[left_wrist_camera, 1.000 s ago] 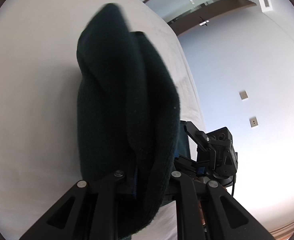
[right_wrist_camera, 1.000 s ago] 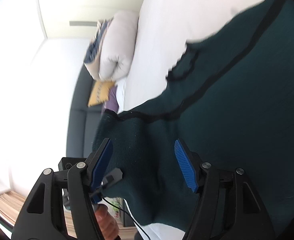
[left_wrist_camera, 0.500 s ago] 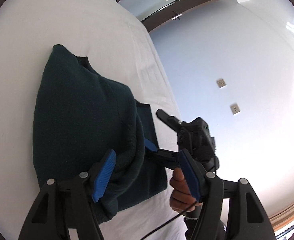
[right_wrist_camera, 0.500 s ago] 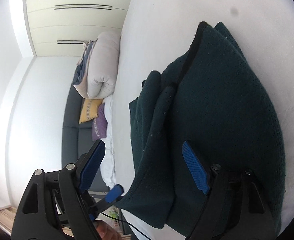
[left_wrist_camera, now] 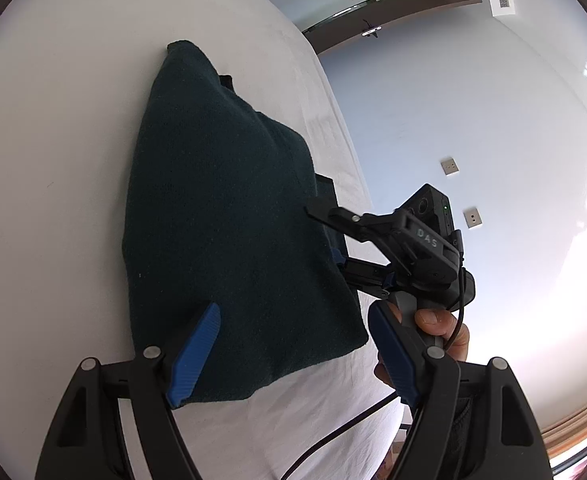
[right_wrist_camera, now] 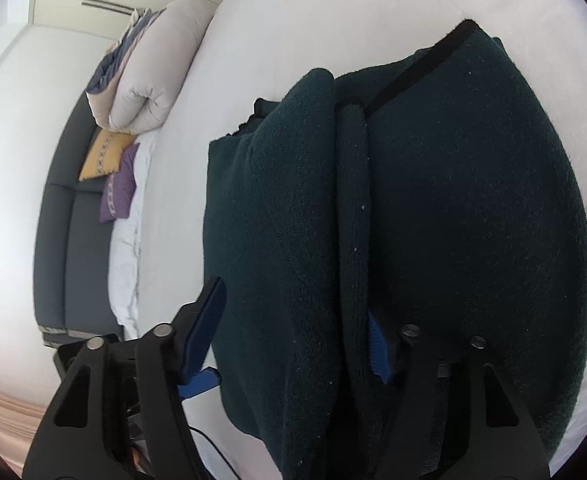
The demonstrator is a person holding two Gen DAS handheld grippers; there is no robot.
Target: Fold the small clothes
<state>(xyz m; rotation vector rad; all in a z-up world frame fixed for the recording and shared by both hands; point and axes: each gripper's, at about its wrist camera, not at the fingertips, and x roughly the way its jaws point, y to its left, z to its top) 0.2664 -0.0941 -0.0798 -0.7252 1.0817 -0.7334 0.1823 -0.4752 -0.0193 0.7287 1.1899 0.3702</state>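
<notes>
A dark green knitted garment [left_wrist_camera: 221, 216] lies folded in layers on the white bed [left_wrist_camera: 53, 140]. My left gripper [left_wrist_camera: 289, 352] is open and empty, just above the garment's near edge. My right gripper [right_wrist_camera: 293, 332] is open, its fingers straddling a thick fold of the same garment [right_wrist_camera: 453, 208]; its right pad [right_wrist_camera: 375, 348] is partly buried between the layers. A black trim [right_wrist_camera: 421, 68] runs along the top layer. In the left wrist view the right gripper [left_wrist_camera: 333, 236] reaches in at the garment's right side.
The white bed sheet [right_wrist_camera: 333, 12] surrounds the garment. A folded duvet [right_wrist_camera: 149, 64] lies at the bed's far end. A dark sofa [right_wrist_camera: 77, 256] with a yellow cushion [right_wrist_camera: 101, 156] and a purple cushion [right_wrist_camera: 119, 192] stands beyond. A wall with sockets [left_wrist_camera: 449, 166] stands right of the bed.
My left gripper let go of the garment and opened. The garment dropped from hanging to lying folded on the bed. Both grippers have drawn back slightly.
</notes>
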